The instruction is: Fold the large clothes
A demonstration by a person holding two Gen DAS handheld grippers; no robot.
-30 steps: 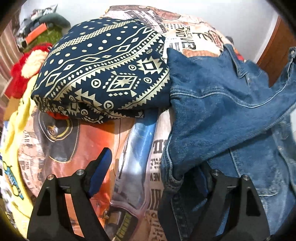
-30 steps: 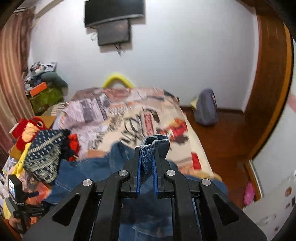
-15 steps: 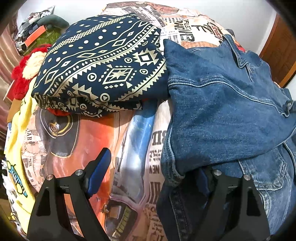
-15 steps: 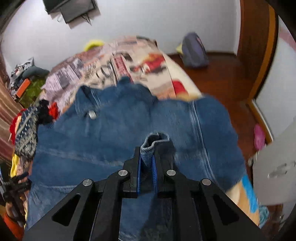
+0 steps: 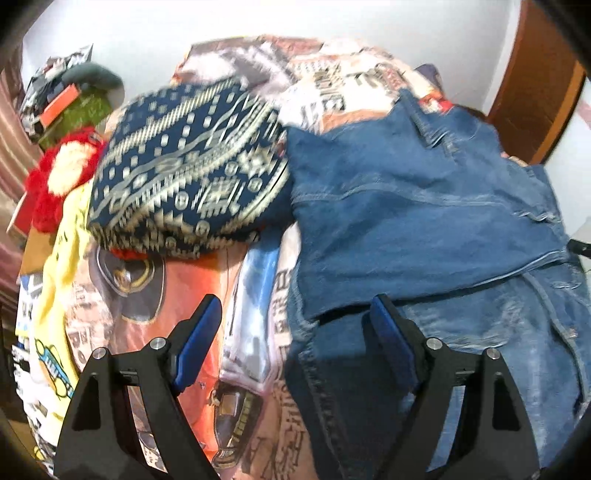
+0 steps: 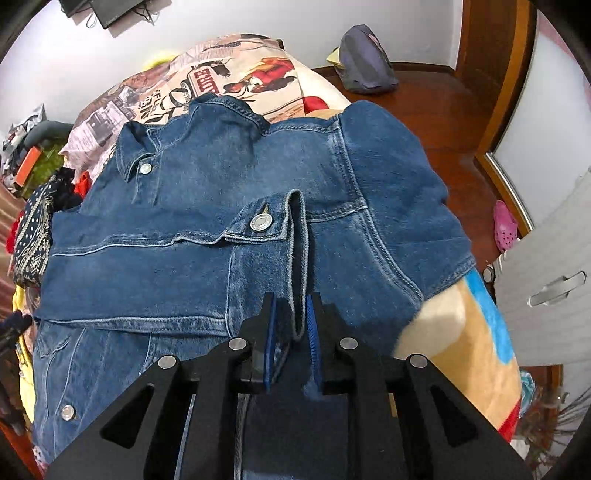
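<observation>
home bedroom, bed point(image 6: 258, 74) with printed blanket, wall-mounted tv point(image 6: 122, 11)

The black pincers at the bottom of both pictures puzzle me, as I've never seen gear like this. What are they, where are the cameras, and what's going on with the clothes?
There is no machine here. A person holds a two-finger gripper in each hand, and a wide-angle camera on each one looks forward along its fingers.

The left-hand view shows the left gripper wide open, holding nothing, above a printed bedspread. A folded navy patterned cloth and a red plush toy lie further back on the bed.

The right-hand view looks down on a denim jacket spread on the bed, with one sleeve folded across it. The right gripper has just been opening. The edge of the sleeve's cuff lies loosely between its jaws, so it appears to be letting go.
</observation>
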